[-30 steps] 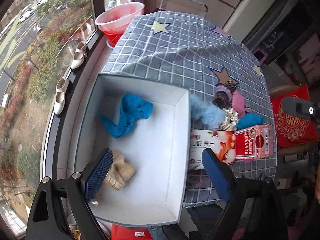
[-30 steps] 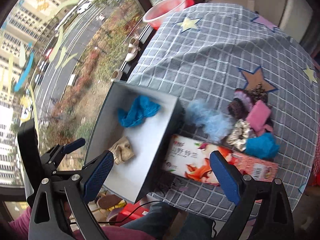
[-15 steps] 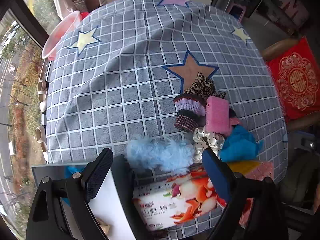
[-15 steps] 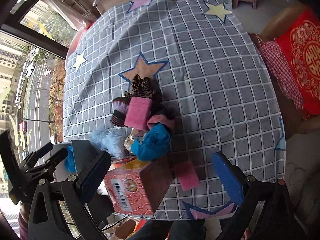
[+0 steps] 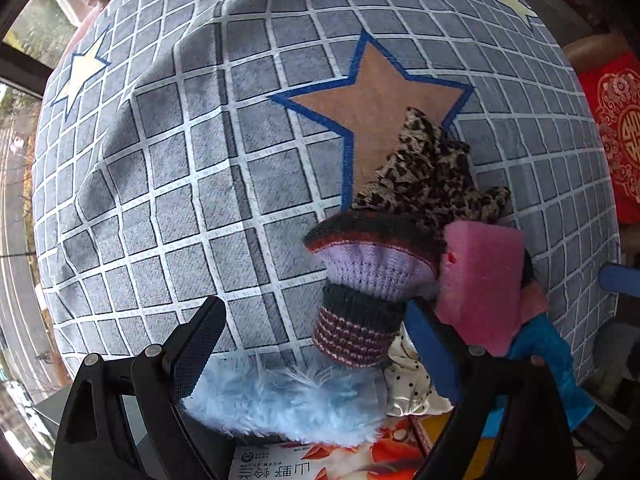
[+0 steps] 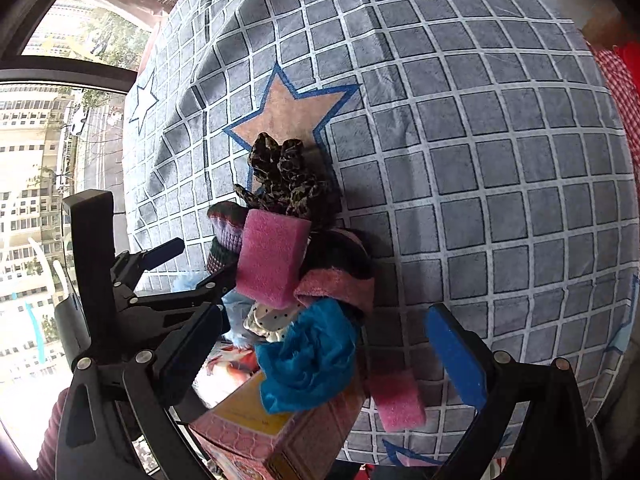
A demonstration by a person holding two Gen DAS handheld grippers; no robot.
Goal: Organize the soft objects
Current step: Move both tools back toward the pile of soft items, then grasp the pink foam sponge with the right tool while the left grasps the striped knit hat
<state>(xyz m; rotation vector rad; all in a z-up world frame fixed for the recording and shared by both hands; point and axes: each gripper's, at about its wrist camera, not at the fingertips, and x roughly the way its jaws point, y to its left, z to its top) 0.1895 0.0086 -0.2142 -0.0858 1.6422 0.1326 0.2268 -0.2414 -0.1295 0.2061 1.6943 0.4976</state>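
A pile of soft things lies on the checked tablecloth (image 5: pixel 192 184): a leopard-print cloth (image 5: pixel 432 176), a striped knitted piece (image 5: pixel 360 280), a pink sponge (image 5: pixel 480 280), a light blue fluffy piece (image 5: pixel 280 400), a dotted scrunchie (image 5: pixel 412 388) and a blue cloth (image 6: pixel 312 356). My left gripper (image 5: pixel 316 348) hangs open just above the knitted piece and the fluffy piece. My right gripper (image 6: pixel 324 356) is open above the blue cloth, touching nothing. The left gripper (image 6: pixel 192 266) also shows beside the pile in the right wrist view.
A printed tissue pack (image 5: pixel 320 464) and a pink carton (image 6: pixel 280 432) lie at the pile's near side. A second pink sponge (image 6: pixel 396 400) lies on the cloth by the carton. A window (image 6: pixel 60 160) runs along the left; a red cushion (image 5: pixel 616 128) sits at the right.
Both grippers swung away from over the white box to the pile on the tablecloth and came down close to it. The right jaws spread slightly wider.
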